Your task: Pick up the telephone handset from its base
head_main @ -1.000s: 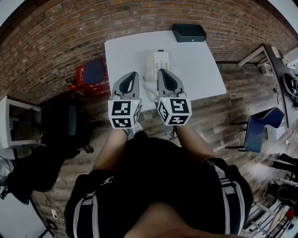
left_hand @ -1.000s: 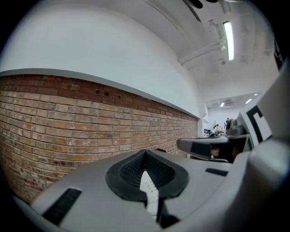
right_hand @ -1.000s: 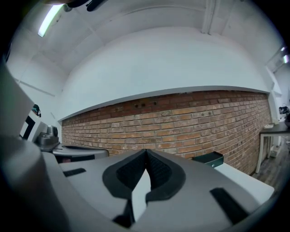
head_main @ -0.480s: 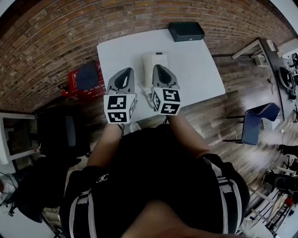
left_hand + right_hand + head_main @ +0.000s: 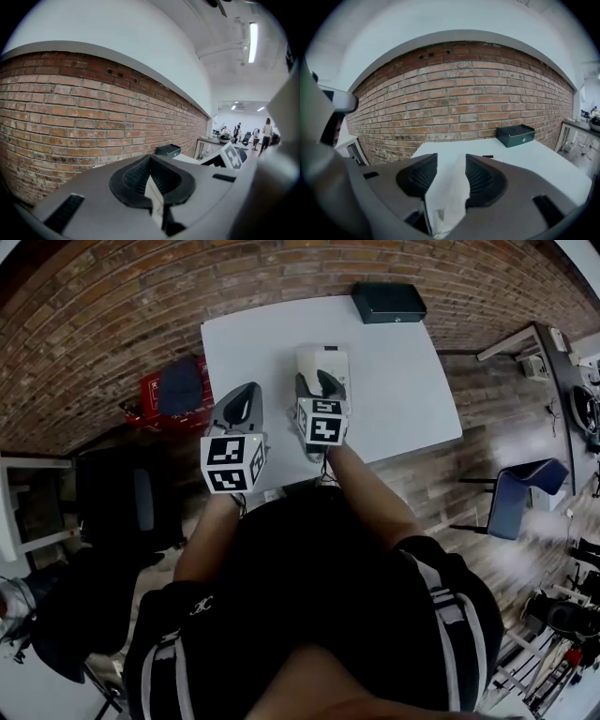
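Handset (image 5: 449, 199) is the white bar that rises between the fingers (image 5: 485, 180) of the right gripper (image 5: 451, 161). Its long axis runs away from the person, in line with the way that gripper looks, so the fingers stand one on each side of its width.

Nearest the person, in the head view, the left gripper (image 5: 246, 392) hangs over the near left part of the worktop (image 5: 398, 381), well apart from the telephone. In its own view its fingers meet at the tips and hold nothing; only a thin strip of pale worktop shows low between them.

A little farther out, the right gripper (image 5: 323, 381) is over the near end of the telephone base (image 5: 325, 360) and is plainly the nearer of the two. Its fingers are parted about as wide as the handset. The handset seems to lie against the right-hand one, while a strip of worktop shows at the left-hand one, so I judge that they bracket it and do not yet clamp it (whether the right-hand one really touches is hard to tell). The handset appears to lie on its base, not raised.

Beyond it, a dark box (image 5: 515, 135) sits at the far edge of the worktop, before the brick wall (image 5: 464, 93).
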The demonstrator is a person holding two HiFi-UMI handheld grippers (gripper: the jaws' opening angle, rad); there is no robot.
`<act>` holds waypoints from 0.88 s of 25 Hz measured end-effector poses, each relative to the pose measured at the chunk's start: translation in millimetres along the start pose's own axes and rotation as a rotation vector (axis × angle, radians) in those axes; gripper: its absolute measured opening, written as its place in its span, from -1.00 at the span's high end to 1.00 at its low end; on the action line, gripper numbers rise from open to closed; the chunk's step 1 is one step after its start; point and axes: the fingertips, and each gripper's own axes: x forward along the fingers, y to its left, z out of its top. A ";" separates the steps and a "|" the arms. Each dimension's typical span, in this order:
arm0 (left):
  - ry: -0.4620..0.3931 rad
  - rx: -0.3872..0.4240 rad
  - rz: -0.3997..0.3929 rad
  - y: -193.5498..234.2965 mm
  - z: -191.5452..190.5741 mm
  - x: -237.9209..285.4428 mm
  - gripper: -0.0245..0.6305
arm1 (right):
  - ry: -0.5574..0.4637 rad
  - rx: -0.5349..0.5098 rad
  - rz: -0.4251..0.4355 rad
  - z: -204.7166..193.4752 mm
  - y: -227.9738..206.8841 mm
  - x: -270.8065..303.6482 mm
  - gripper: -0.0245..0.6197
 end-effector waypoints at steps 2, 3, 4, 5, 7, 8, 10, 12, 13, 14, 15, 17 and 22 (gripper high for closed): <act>0.008 0.005 0.013 6.5 -1.9 0.4 0.93 | 0.044 0.006 -0.019 -11.4 -3.4 16.8 0.38; 0.010 0.010 0.018 8.8 -2.6 0.4 0.93 | 0.067 0.008 -0.032 -17.0 -5.7 24.3 0.36; 0.013 0.016 0.021 10.3 -3.6 0.3 0.93 | 0.088 0.012 -0.046 -22.3 -8.2 30.9 0.34; 0.016 0.019 0.022 11.2 -4.8 0.4 0.93 | 0.107 0.015 -0.060 -27.1 -10.6 36.7 0.33; 0.023 0.019 0.021 12.9 -7.8 1.2 0.93 | 0.144 0.019 -0.084 -36.7 -15.3 46.6 0.32; 0.026 0.016 0.021 14.1 -9.2 1.9 0.93 | 0.164 0.019 -0.092 -41.7 -17.5 50.9 0.31; 0.031 0.010 0.025 17.4 -11.4 3.3 0.93 | 0.206 0.024 -0.102 -51.3 -19.5 57.0 0.30; 0.033 0.002 0.029 20.8 -12.8 4.1 0.93 | 0.247 0.040 -0.099 -59.4 -18.7 59.7 0.30; 0.033 0.000 0.030 22.4 -13.1 4.4 0.93 | 0.263 0.046 -0.098 -63.6 -19.3 61.8 0.30; 0.033 -0.002 0.031 23.8 -13.2 4.7 0.93 | 0.277 0.050 -0.099 -67.4 -20.2 63.9 0.30; 0.033 -0.003 0.032 25.0 -13.2 5.0 0.93 | 0.292 0.053 -0.099 -71.1 -20.6 66.1 0.30; 0.032 -0.006 0.033 26.7 -12.7 6.2 0.93 | 0.316 0.063 -0.095 -78.8 -21.1 72.0 0.30; 0.029 -0.010 0.031 29.2 -10.0 9.2 0.93 | 0.378 0.068 -0.091 -82.0 -18.5 72.9 0.30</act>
